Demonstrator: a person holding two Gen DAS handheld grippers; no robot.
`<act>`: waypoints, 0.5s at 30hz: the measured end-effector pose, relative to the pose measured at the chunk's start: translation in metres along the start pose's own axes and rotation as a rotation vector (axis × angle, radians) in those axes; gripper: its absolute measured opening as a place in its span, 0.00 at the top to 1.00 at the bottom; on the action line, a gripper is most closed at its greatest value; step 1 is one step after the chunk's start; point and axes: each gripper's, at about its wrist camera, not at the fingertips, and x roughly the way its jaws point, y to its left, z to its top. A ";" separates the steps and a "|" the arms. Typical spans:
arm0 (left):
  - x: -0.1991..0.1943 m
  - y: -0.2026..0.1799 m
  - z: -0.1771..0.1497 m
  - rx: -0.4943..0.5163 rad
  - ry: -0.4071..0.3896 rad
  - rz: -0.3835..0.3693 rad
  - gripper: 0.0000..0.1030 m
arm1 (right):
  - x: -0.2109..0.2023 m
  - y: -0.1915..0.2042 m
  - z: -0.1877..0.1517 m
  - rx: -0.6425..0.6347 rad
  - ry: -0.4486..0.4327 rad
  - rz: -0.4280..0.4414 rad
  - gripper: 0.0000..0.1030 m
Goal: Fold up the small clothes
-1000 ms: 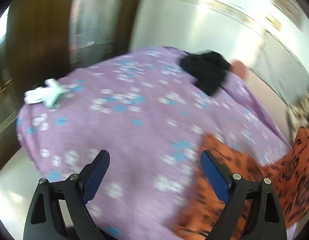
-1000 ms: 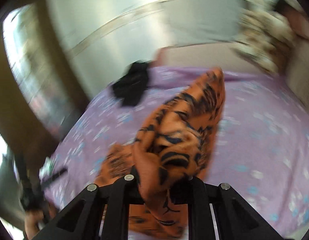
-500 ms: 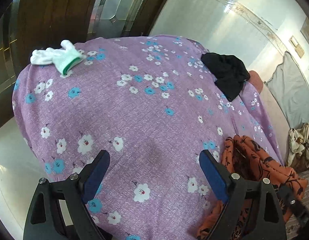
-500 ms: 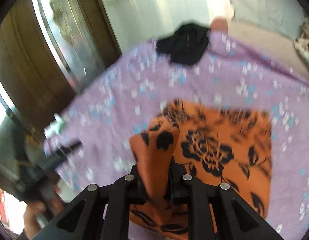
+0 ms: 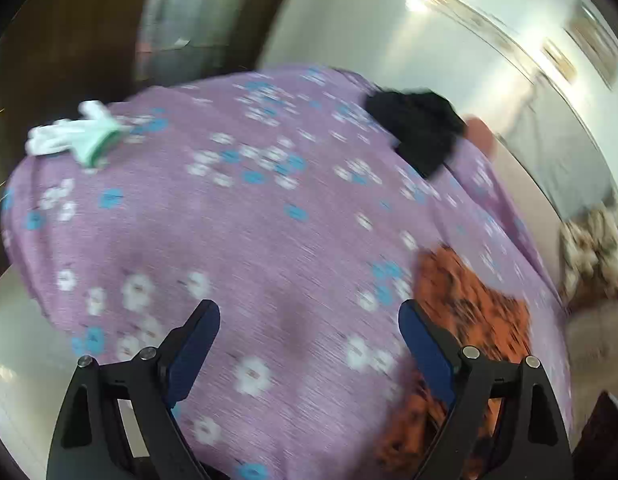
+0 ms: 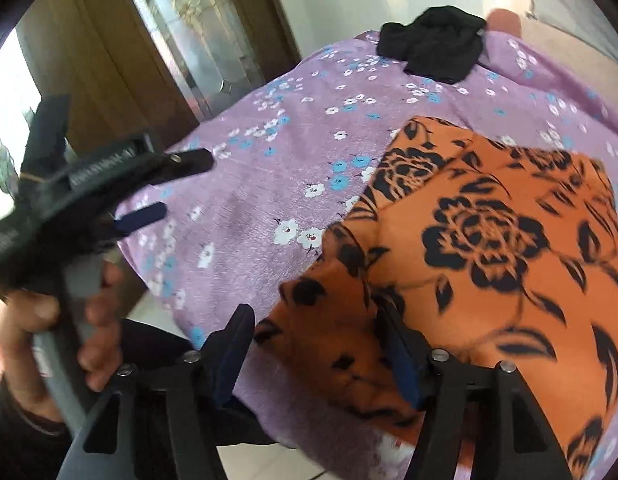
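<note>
1. Purple cloth [image 6: 269,168] printed with white and blue flowers covers the whole surface and hangs over its near edge; it serves as the landmark for the rest.
2. Pale tiled floor [image 5: 13,344] shows below the cloth's edge, and a dark wooden door frame with a shiny metal panel [image 6: 197,40] stands behind the cloth's far left side. A light wall [image 5: 389,40] rises beyond its far edge.
3. Black garment [image 6: 433,42] lies bunched at the far edge of the purple cloth, partly over the edge.
4. White and green glove [image 5: 77,136] lies at the cloth's far left corner, well apart from the black garment.
5. Orange garment [image 6: 489,240] with a black rose print lies on the near right part of the purple cloth, mostly spread flat, with a thicker folded flap along its left near edge and a crease running across the middle.
6. Right tongs [image 6: 317,352] are spread apart just above that flap, gripping nothing; whether the right finger [image 6: 401,356] touches the orange fabric cannot be told.
7. Left tongs [image 5: 309,344] are spread wide over bare purple cloth, left of the orange garment, holding nothing. The left wrist view is blurred.
8. Person's hand [image 6: 53,320] grips the left tongs' handle beside the cloth's near left edge.
</note>
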 end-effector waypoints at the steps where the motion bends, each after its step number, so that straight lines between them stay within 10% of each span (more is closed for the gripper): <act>1: -0.002 -0.005 -0.003 0.016 0.023 -0.036 0.12 | -0.007 -0.004 -0.004 0.017 -0.014 0.015 0.35; 5: -0.017 -0.040 -0.020 0.083 0.097 -0.196 0.12 | -0.054 -0.028 -0.023 0.096 -0.103 0.018 0.35; 10: -0.010 -0.080 -0.037 0.162 0.157 -0.189 0.12 | -0.094 -0.071 -0.038 0.218 -0.186 -0.012 0.35; 15: 0.014 -0.089 -0.049 0.146 0.264 -0.136 0.56 | -0.098 -0.100 -0.045 0.299 -0.207 0.011 0.35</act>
